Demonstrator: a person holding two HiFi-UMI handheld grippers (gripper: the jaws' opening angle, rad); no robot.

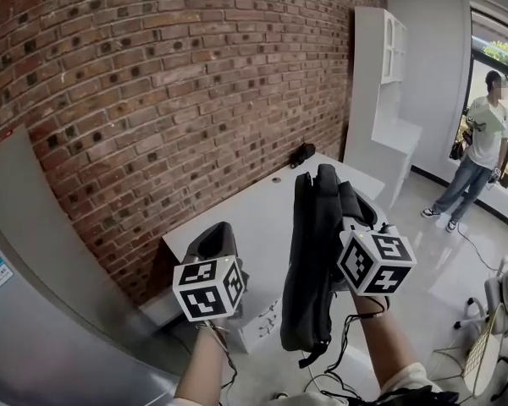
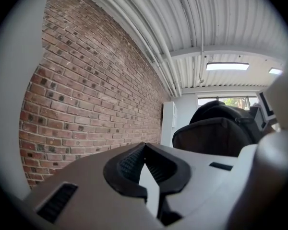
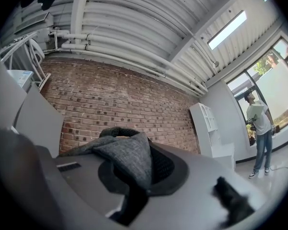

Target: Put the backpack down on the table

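Head view: your right tongs (image 1: 354,212) clamp the hanging backpack (image 1: 309,260) short of the table's (image 1: 258,201) near edge; your left tongs (image 1: 212,242) are closed and empty. Carry it over the table's middle, then lower.

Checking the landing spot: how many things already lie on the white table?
2: a small black object at the white table's far end, a tiny dark spot nearer; the black backpack may hide more.

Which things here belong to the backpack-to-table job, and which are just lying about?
In the job:
backpack, hanging from the right gripper, which is shut on its grey strap
white table
left gripper, shut, empty

Just there:
small dark object at the table's far end
white cabinet
person standing far right
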